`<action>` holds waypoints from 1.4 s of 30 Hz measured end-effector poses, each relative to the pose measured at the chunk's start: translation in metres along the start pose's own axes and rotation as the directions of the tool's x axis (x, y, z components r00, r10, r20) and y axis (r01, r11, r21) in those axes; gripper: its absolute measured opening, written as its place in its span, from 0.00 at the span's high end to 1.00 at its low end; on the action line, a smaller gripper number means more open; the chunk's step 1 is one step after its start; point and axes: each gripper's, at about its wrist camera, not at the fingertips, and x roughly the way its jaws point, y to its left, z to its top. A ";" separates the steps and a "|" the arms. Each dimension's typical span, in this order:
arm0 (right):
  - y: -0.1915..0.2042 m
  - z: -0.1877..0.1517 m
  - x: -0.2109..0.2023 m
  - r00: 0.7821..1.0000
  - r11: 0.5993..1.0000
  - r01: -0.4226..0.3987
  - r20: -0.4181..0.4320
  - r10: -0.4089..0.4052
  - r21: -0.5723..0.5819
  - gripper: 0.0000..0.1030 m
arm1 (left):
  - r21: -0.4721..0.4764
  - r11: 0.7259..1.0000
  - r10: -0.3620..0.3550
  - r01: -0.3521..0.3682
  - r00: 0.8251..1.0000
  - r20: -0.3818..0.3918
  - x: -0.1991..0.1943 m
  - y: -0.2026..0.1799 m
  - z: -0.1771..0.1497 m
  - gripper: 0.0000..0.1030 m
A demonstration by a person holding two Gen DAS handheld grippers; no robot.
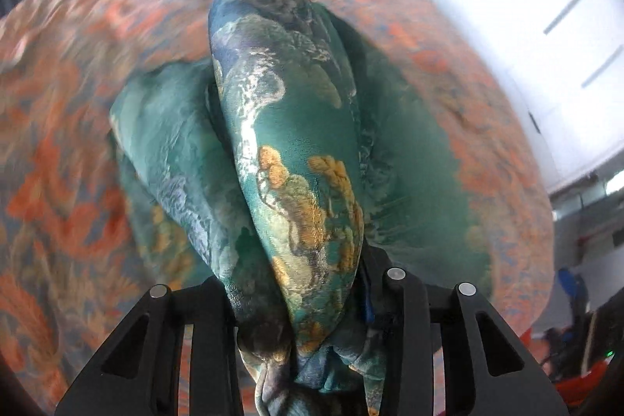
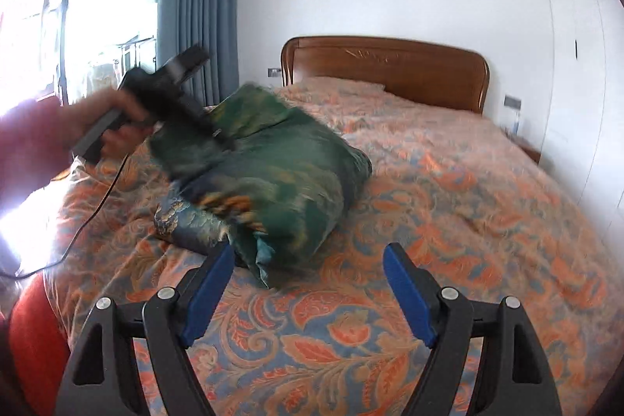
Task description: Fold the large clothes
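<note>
A large green garment (image 1: pixel 296 127) printed with gold and blue landscape motifs hangs bunched in a thick fold from my left gripper (image 1: pixel 312 318), which is shut on it; the pads are buried in cloth. In the right wrist view the same garment (image 2: pixel 280 174) lies as a rumpled heap on the orange and blue bedspread (image 2: pixel 448 201), and a hand holds the left gripper (image 2: pixel 222 139) down into its left side. My right gripper (image 2: pixel 308 252) stands open just in front of the heap's near edge, its blue pads (image 2: pixel 210 291) bare with nothing between them.
The bed ends at a wooden headboard (image 2: pixel 390 69) against a white wall. A blue curtain (image 2: pixel 195 6) and a bright window are to the left. A black cable (image 2: pixel 97 205) trails over the bed's left edge. White cupboard doors line the right side.
</note>
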 end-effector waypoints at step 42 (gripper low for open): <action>0.017 0.144 0.253 0.911 0.961 -0.208 -0.322 0.257 0.181 0.14 | -0.138 0.989 -0.049 0.061 0.995 0.086 0.052 0.058 -0.044 0.40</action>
